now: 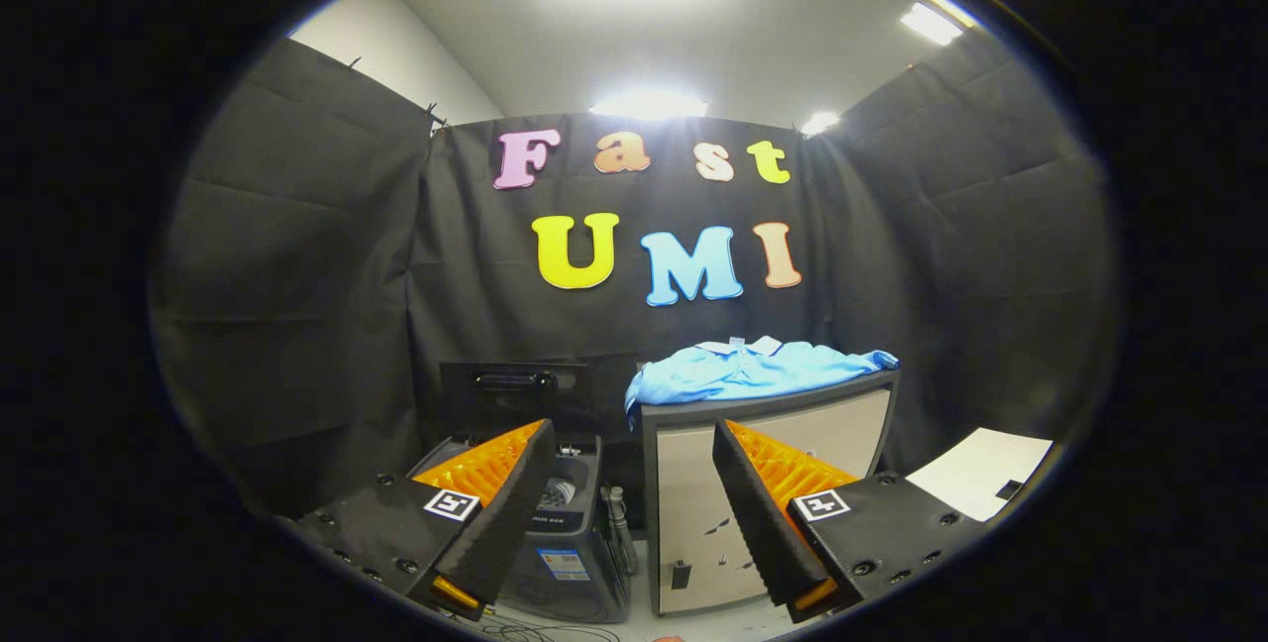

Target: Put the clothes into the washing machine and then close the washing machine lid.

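Ahead, spread jaws frame a cabinet [773,483] topped by blue clothes [753,370], washing machine [570,523] beside it.

Blue shirt [750,370] crumpled atop cabinet; dark washing machine [570,523] beside it, lid [515,386] raised.

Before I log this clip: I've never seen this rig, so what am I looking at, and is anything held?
The camera rides on a hand-held two-finger gripper and looks forward along its fingers, the two wedges low in the gripper view. They stand wide apart and hold nothing. Beyond them, a small washing machine stands on the floor with its lid raised. Beside it is a cabinet with a blue shirt lying on top, still to be loaded. A white sheet lies off to one side.
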### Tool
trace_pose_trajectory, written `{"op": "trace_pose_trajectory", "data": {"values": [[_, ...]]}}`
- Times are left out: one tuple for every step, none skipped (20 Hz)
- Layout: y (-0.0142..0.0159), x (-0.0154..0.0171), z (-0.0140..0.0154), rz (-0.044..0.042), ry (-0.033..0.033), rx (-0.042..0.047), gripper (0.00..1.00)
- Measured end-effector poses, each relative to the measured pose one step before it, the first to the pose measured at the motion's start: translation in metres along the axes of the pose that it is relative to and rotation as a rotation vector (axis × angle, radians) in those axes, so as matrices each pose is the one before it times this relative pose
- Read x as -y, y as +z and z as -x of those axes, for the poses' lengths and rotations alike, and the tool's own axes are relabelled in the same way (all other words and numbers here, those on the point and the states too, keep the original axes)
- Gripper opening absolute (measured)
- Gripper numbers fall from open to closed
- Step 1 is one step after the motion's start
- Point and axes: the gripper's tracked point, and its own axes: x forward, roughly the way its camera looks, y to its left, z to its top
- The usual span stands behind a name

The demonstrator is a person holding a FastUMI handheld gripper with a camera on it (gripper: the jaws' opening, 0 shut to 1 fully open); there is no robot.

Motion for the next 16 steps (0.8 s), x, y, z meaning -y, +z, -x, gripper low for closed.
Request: {"op": "trace_pose_trajectory", "data": {"values": [[0.00459,0.00656,-0.01031,0.00688,-0.0032,0.00282,0.99],[0.00544,0.00719,-0.01213,0.00603,-0.00231,0.00585,0.99],[0.00478,0.00644,-0.01096,0.00556,0.00004,0.00129,0.99],[0.00305,0.00766,-0.01166,0.0049,-0.00145,-0.00411,0.99],[0.00433,0.00696,-0.01135,0.00351,0.00156,0.00104,0.99],[0.00571,0.00721,-0.01134,0.00196,-0.00222,0.00301,0.99],[0.00406,0.00805,-0.01139,0.00042,-0.00405,-0.00129,0.99],[0.00289,0.0076,-0.01149,-0.00428,-0.00361,-0.00537,0.99],[0.00392,0.00587,-0.01181,-0.00715,-0.00034,-0.00122,0.99],[0.00583,0.0068,-0.01112,-0.00467,-0.00347,0.00248,0.99],[0.00506,0.00828,-0.01028,-0.00002,-0.00696,0.00458,0.99],[0.00452,0.00762,-0.01068,0.00141,-0.00625,0.00331,0.99],[0.0017,0.00738,-0.01203,-0.00317,-0.00232,-0.01144,0.99],[-0.00008,0.00591,-0.01182,-0.01027,0.00579,-0.02209,0.99],[-0.00355,0.00494,-0.01102,-0.01081,0.00765,-0.03788,0.99],[-0.00036,0.00733,-0.01,-0.0078,0.00045,-0.02746,0.99]]}}
